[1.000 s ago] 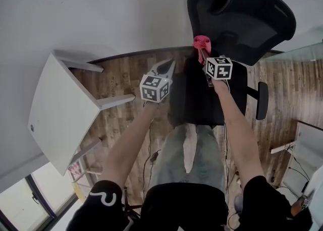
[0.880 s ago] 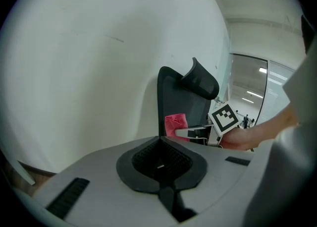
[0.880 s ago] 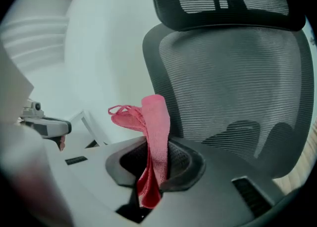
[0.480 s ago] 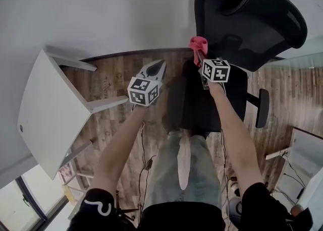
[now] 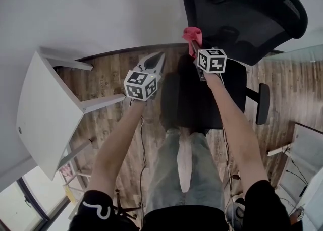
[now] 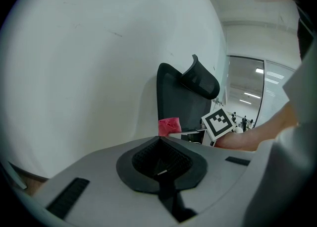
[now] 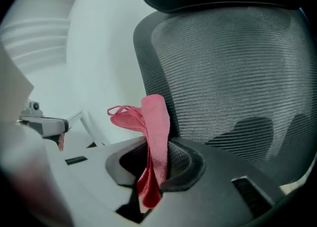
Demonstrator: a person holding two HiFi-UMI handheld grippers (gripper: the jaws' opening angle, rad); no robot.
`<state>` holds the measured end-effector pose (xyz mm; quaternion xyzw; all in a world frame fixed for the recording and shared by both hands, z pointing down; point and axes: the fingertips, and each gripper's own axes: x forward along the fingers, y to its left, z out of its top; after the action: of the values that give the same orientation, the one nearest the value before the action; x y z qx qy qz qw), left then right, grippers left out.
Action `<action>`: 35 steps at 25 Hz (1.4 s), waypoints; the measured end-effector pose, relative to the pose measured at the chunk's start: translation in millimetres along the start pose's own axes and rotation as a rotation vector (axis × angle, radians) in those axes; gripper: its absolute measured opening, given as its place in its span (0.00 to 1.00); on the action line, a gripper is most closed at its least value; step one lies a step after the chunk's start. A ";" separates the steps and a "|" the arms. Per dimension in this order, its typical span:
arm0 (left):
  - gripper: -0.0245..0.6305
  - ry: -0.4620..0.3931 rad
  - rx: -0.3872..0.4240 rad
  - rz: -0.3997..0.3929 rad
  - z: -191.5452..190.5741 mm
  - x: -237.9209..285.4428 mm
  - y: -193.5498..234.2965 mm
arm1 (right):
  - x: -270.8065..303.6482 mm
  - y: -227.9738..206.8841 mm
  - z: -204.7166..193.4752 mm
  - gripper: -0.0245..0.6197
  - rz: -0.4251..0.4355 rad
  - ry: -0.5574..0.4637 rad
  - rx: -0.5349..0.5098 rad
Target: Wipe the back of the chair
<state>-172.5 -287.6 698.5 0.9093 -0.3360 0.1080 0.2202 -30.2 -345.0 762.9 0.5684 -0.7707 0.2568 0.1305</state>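
Looking steeply down at a black mesh office chair set against a white wall, with its seat turned toward the standing person.

Pinching a folded pink cloth in the right gripper, with jaws clamped tight on its middle and a loose loop sticking up past the tips. Holding that cloth low beside the left edge of the backrest; not showing plainly whether touching the mesh yet.

Hovering the left gripper apart from the chair on its left, above the wood floor, with jaws pressed together on nothing. Passing a white table further left, well clear of the work.

Judging the wipe as only about to begin, or barely begun. Probably needing these things for doing it well:
- Laying the free fold of cloth flat on the mesh instead of scraping with the hard jaw tips.
- Sweeping side to side in overlapping strokes, working across the whole backrest.
- Pressing only lightly against yielding mesh, and against a chair likely to swivel away.
- Bracing the frame with the idle left gripper if needed.
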 end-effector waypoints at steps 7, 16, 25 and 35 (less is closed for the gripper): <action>0.07 -0.006 -0.009 0.023 3.8 11.1 -9.3 | -3.6 -11.4 2.5 0.15 0.011 0.008 -0.038; 0.07 -0.007 -0.009 0.034 6.9 29.5 -30.1 | -19.8 -45.2 4.0 0.16 0.000 0.016 -0.047; 0.07 0.005 0.007 -0.003 7.9 60.5 -69.4 | -42.2 -86.8 5.6 0.17 -0.027 0.011 -0.040; 0.07 0.017 0.018 -0.027 5.9 89.5 -105.6 | -72.1 -133.4 4.2 0.16 -0.068 -0.005 -0.048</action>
<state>-35.5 -269.4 689.5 0.9149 -0.3207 0.1157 0.2161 119.1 -318.6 756.9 0.5917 -0.7571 0.2322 0.1509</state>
